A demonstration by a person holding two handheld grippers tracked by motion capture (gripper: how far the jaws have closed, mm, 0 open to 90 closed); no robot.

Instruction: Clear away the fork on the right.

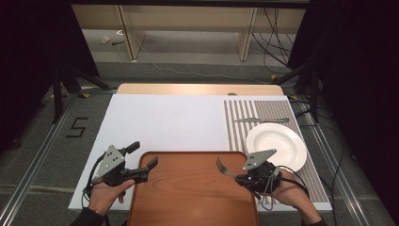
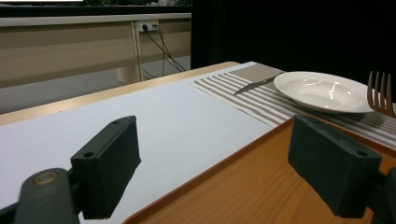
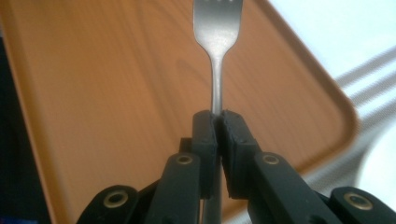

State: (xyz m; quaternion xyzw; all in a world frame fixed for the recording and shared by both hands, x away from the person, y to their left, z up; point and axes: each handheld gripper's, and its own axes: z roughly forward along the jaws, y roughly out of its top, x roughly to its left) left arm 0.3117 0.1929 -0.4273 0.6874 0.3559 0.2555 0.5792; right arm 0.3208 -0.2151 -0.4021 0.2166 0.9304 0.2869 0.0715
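Observation:
A metal fork (image 1: 224, 169) (image 3: 215, 42) (image 2: 381, 94) is held above the brown tray (image 1: 188, 197) (image 3: 102, 93) (image 2: 243, 186), tines pointing away from the hand. My right gripper (image 1: 237, 179) (image 3: 218, 119) is shut on the fork's handle over the tray's right part. My left gripper (image 1: 146, 165) (image 2: 229, 161) stands open at the tray's left edge with nothing between its jaws. A white plate (image 1: 276, 145) (image 2: 324, 91) rests on the striped placemat (image 1: 277, 117) (image 2: 261, 100), with a knife (image 1: 261, 120) (image 2: 254, 84) lying beyond it.
A white sheet (image 1: 164, 122) (image 2: 163, 116) covers the table under the tray and placemat. A wooden table edge (image 1: 197, 89) shows at the back. Cables lie on the floor to the right (image 1: 324, 141).

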